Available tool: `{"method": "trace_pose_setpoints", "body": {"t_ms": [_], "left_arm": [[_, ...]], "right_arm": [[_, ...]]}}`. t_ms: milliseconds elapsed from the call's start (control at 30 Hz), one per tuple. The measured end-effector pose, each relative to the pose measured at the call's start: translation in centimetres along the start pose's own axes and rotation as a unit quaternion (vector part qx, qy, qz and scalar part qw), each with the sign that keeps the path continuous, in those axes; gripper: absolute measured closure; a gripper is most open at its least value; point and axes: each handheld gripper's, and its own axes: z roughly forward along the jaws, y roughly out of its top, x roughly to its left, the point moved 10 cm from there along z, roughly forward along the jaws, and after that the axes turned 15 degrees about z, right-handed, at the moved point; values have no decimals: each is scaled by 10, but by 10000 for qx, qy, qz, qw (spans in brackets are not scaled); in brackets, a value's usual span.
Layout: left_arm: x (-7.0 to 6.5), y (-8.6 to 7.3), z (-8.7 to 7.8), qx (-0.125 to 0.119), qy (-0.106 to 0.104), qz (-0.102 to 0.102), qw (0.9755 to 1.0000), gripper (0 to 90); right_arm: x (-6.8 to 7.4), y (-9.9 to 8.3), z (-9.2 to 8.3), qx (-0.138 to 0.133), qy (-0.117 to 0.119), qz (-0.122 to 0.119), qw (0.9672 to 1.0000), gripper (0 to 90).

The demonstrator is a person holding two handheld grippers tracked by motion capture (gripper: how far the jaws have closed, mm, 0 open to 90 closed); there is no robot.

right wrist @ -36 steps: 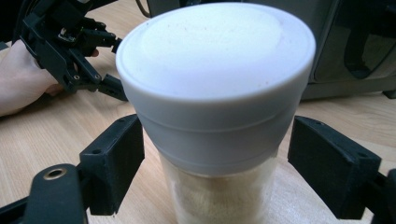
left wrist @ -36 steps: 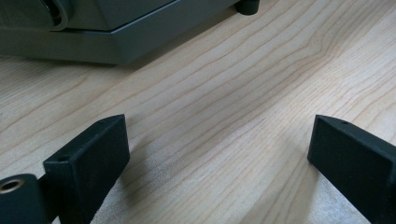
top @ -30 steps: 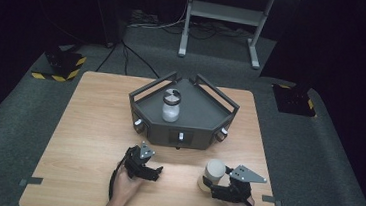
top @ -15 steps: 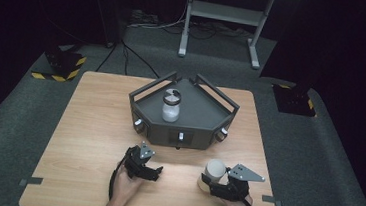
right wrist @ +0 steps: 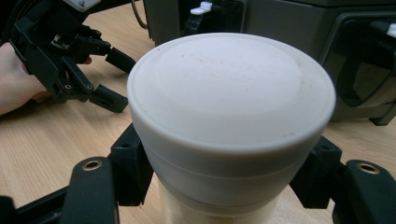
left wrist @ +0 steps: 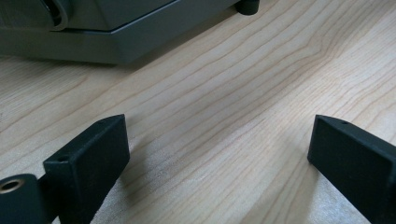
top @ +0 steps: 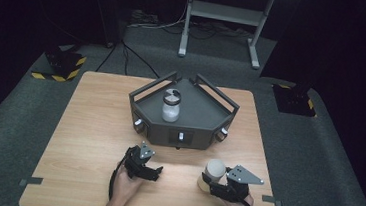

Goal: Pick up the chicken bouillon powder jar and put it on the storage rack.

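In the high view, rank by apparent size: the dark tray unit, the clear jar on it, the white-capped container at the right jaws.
1. dark tray unit
2. and 3. clear jar and white-capped container look alike; unranked.

Wooden table (top: 93,125), light grain, rectangular, standing on grey carpet floor (top: 27,134). Dark grey angular tray unit (top: 198,129) sits at table centre, toward the far edge; raised rails on its far sides, small knobs along its near face. Cream lidded jar (top: 213,172) stands upright on the near right part of the tabletop, well apart from the unit. Near left part of the tabletop shows bare wood in the left gripper view. Grey tape tabs (top: 31,181) at both near corners.
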Motion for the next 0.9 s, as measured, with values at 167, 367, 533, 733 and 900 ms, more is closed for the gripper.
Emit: {"method": "trace_pose_setpoints", "body": {"t_ms": [167, 367, 533, 733, 900], "left_arm": [[0, 0, 0, -1, 0, 0, 10000, 54], [0, 0, 0, 1, 2, 10, 10000, 54], [0, 0, 0, -2, 0, -1, 10000, 54], [0, 0, 0, 0, 0, 0, 10000, 54], [0, 0, 0, -1, 1, -1, 10000, 54]], "right_arm": [[0, 0, 0, 7, -7, -52, 10000, 348], [0, 1, 0, 18, -2, -75, 10000, 348], [0, 1, 0, 28, 10, -74, 10000, 349], [-2, 3, 0, 55, 36, -56, 10000, 349], [-3, 4, -1, 58, 61, -4, 10000, 349]]}}
